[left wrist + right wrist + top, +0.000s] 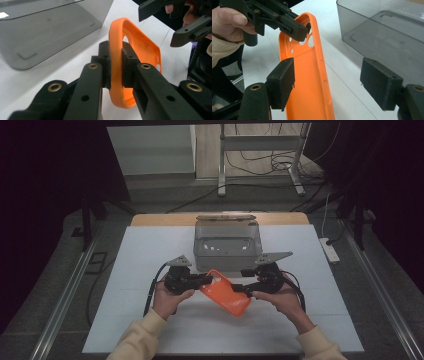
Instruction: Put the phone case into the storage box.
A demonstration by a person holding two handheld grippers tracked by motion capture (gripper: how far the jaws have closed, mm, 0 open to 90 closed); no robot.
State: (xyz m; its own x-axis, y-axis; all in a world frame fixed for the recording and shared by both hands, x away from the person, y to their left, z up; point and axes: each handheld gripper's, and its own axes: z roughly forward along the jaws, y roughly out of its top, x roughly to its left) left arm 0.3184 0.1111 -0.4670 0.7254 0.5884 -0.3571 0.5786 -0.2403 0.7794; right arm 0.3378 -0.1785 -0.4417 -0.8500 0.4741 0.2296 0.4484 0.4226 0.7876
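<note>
The left gripper [116,67] pinches the orange phone case [120,75] by its rim, near the end with the camera cut-out, with both pads pressed flat on the thin edge. In the high view the left gripper [200,281] sits left of centre and the case [226,291] runs from upper left, at those jaws, down to lower right, its long axis slanting across the middle of the white table [150,250]. The right gripper [327,85] has its jaws spread wide; the case lies between them, close to the left pad, and no pad presses on it. Behind, at upper centre, stands the clear grey box [227,245].
</note>
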